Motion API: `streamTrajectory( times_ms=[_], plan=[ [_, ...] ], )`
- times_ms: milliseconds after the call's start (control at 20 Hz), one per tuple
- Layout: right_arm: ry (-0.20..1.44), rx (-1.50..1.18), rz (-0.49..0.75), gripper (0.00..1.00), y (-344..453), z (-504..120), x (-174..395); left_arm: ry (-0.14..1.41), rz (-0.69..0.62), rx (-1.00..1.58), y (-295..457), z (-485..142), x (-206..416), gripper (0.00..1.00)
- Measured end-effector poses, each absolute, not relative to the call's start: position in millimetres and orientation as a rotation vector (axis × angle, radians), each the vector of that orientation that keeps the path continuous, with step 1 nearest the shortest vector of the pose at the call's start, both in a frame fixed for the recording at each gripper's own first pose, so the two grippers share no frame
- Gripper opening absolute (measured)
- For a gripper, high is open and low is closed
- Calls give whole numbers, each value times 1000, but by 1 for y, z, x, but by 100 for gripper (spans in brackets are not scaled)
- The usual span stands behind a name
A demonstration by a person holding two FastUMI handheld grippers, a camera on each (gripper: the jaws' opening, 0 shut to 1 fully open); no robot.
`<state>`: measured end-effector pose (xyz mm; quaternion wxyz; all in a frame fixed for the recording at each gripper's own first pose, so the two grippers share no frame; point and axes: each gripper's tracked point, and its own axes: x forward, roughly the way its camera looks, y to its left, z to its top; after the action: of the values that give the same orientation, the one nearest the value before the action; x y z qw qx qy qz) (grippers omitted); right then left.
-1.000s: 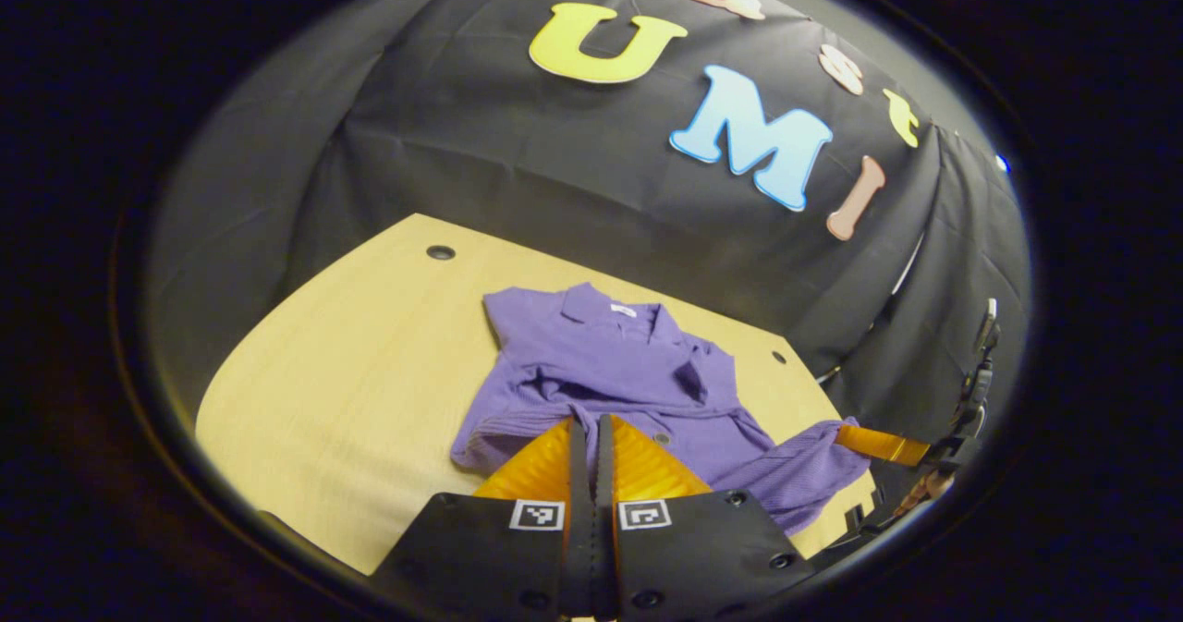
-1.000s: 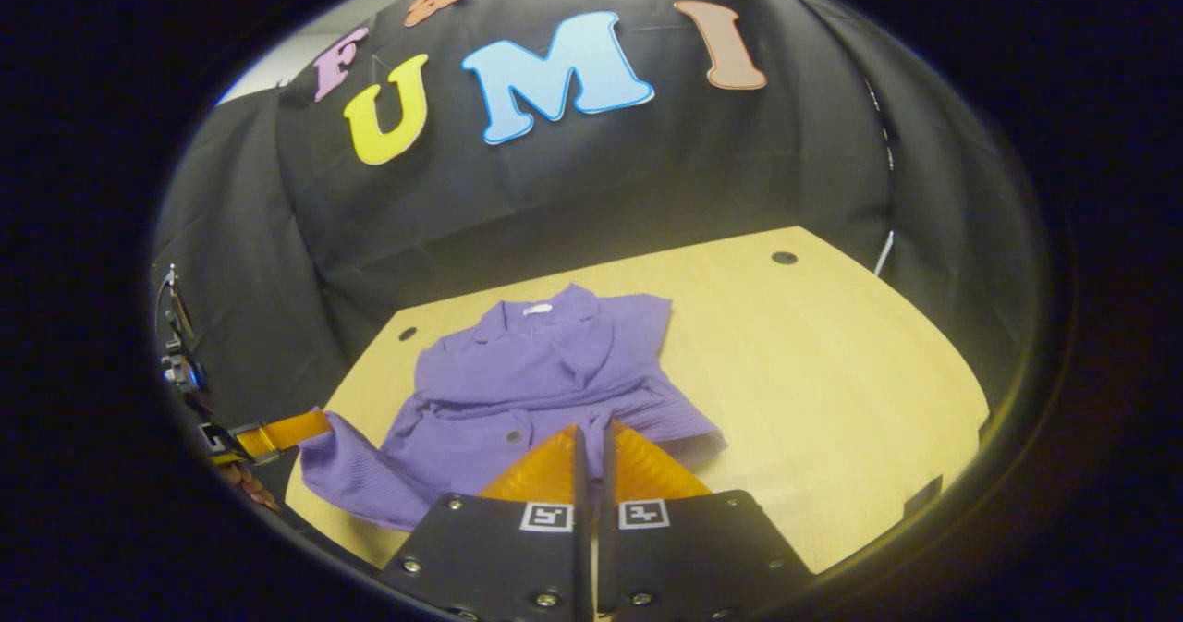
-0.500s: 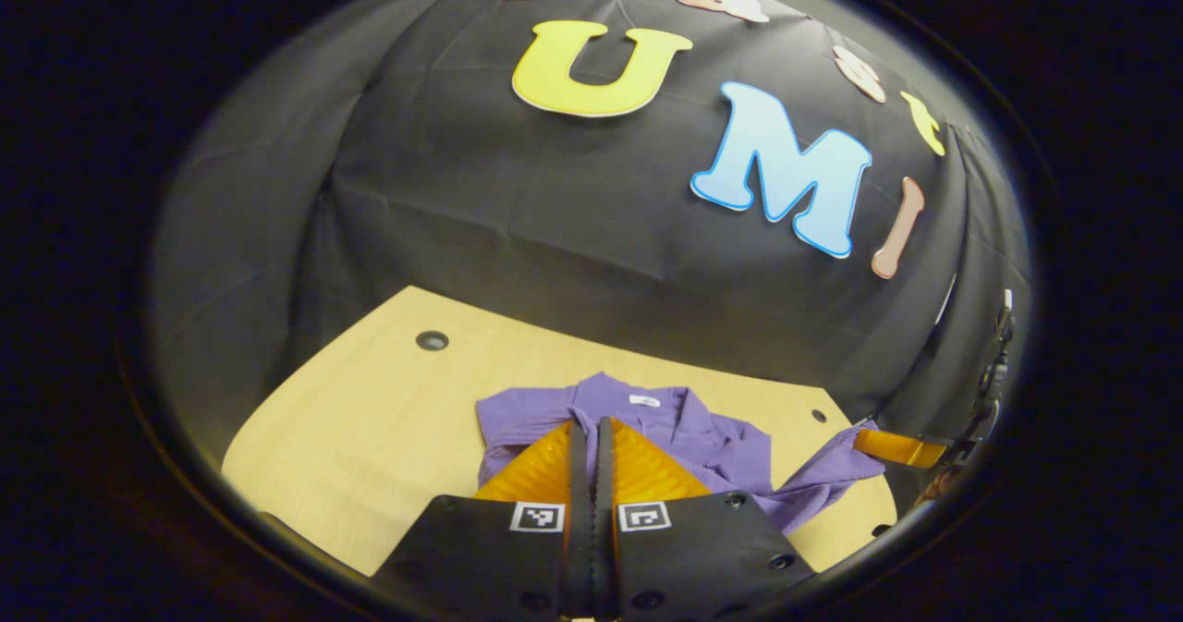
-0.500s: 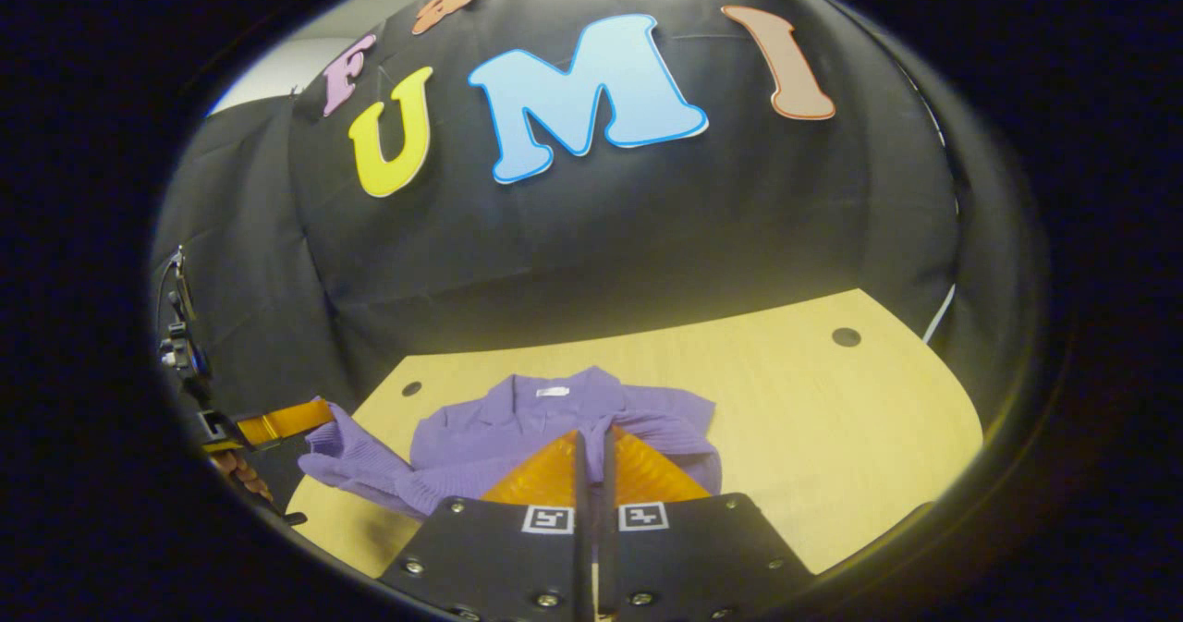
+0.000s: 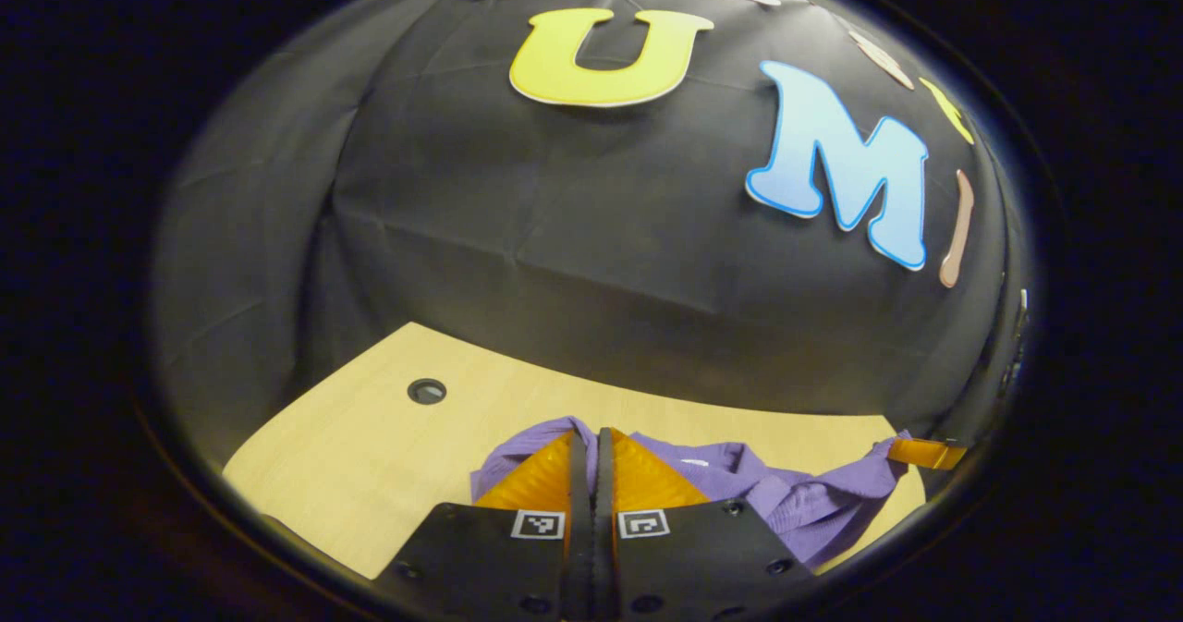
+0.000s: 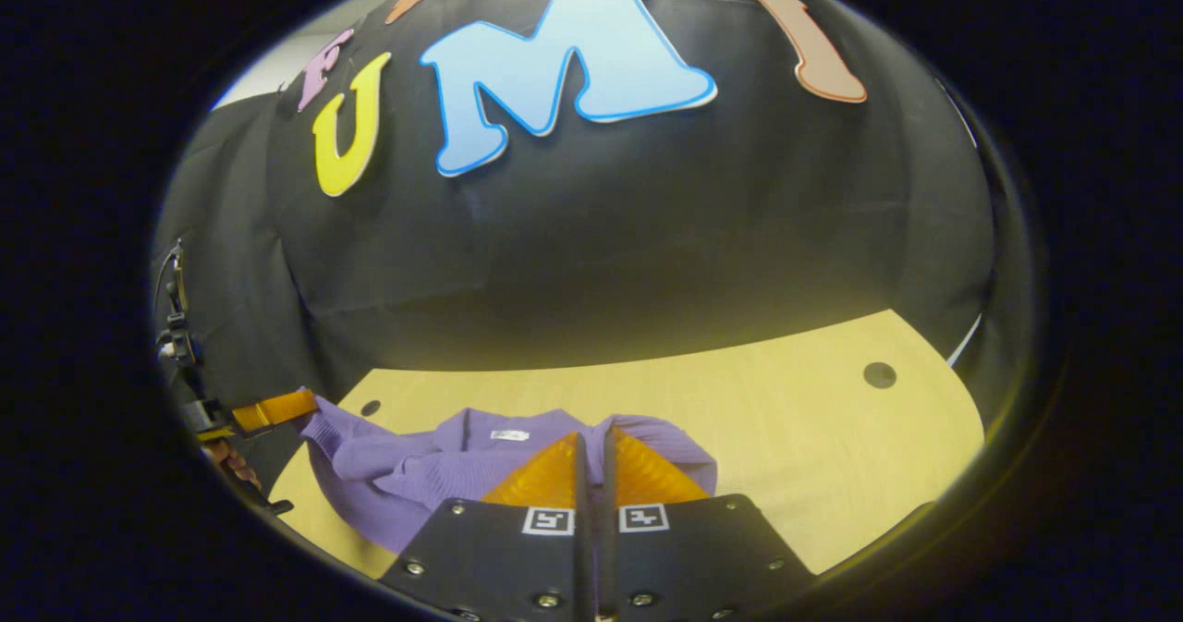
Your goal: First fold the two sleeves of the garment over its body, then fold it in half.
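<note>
I see both grippers pinched onto the purple garment [image 5: 786,502], lifted above the wooden table [image 5: 370,474]. My left gripper [image 5: 591,446] clamps cloth; the right gripper [image 6: 591,446] view shows its collar label [image 6: 510,435].

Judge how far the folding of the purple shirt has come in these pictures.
Done: the sleeves appear folded in, though the bunched cloth hides much. In hand: both tools, left and right, look shut on the hem of the purple ribbed collared shirt, carrying it towards the collar above the pale wooden table. Left: lay the hem down, let go.
</note>
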<state>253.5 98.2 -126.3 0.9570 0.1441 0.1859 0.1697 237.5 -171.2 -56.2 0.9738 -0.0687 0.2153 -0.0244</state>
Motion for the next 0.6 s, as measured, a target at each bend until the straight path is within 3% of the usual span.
streamTrajectory(
  times_ms=[400, 450, 600],
  plan=[
    [466, 244, 306, 5, 106, -181, 301, 444, 4, 31, -180, -100, 267, 6],
    [464, 228, 298, 10, 105, -184, 302, 440, 12, 43, -181, -99, 268, 9],
    [454, 186, 279, 11, 100, -179, 299, 393, 30, 86, -182, -84, 268, 17]
  ],
)
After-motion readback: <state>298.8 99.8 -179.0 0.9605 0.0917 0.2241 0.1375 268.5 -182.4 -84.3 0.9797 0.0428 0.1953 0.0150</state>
